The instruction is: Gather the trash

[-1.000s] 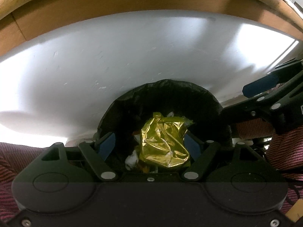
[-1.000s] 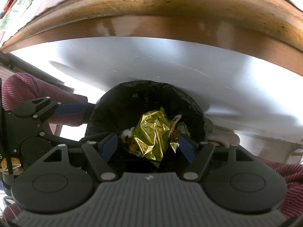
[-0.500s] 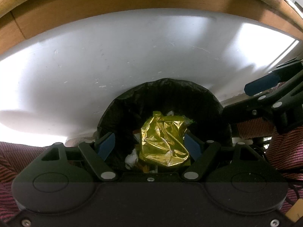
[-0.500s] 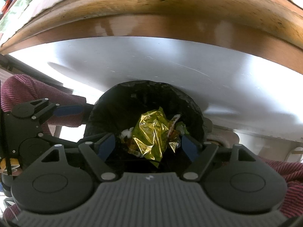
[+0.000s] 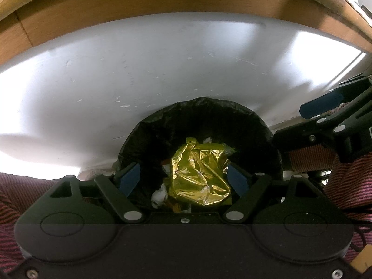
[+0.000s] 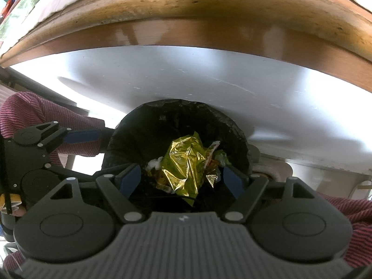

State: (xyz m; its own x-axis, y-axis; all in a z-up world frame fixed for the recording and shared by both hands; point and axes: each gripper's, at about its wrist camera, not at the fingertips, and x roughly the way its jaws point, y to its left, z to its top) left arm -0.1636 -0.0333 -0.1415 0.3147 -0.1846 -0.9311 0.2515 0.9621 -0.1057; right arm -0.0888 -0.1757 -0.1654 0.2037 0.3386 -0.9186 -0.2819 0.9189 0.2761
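A black-lined trash bin [image 5: 200, 109] [image 6: 176, 109] sits below both grippers. A crumpled gold foil wrapper [image 5: 200, 174] [image 6: 186, 162] lies inside it on top of other trash, with white crumpled paper [image 5: 159, 194] beside it. My left gripper [image 5: 183, 177] hovers over the bin's mouth, open, its blue pads [image 5: 129, 176] wide on either side of the wrapper and apart from it. My right gripper [image 6: 181, 179] is also open above the bin with nothing between its fingers. Each view shows the other gripper at the bin's side.
A brown wooden table edge [image 5: 162, 2] [image 6: 209, 23] arches across the top, with pale floor [image 5: 116, 69] between it and the bin. Maroon striped sleeves [image 6: 46, 111] [image 5: 348, 179] flank the bin. A pale round object [image 6: 269, 169] sits right of the bin.
The right gripper's fingers have spread slightly wider. The left gripper and the gold wrapper in the bin have barely moved.
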